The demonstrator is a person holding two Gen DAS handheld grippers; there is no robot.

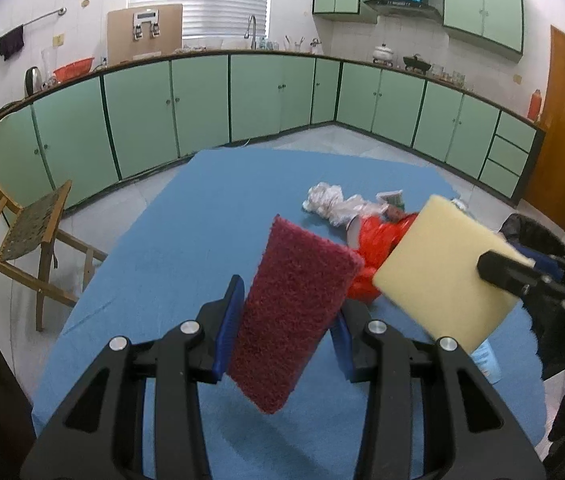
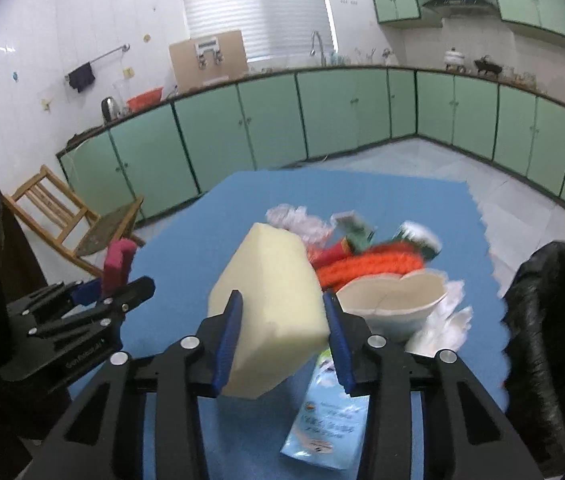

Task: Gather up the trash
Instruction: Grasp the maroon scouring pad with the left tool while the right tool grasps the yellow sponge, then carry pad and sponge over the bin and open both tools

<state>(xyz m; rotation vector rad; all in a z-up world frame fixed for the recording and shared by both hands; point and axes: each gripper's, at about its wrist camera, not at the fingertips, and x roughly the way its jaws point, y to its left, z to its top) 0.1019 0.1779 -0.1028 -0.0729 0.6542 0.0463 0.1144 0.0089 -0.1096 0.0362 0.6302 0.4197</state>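
Observation:
My left gripper is shut on a dark red scouring pad, which stands up tilted above the blue table. My right gripper is shut on a pale yellow sponge, lifted off the table. In the left wrist view that sponge hangs at the right, with the right gripper clamped on its edge. The right wrist view shows the left gripper at the left with the red pad. Behind the sponges a trash pile holds a red plastic bag and crumpled white plastic.
A torn paper bowl and a light blue packet lie under the right gripper. A black trash bag stands past the table's right edge. A wooden chair sits left of the table. Green cabinets line the far walls.

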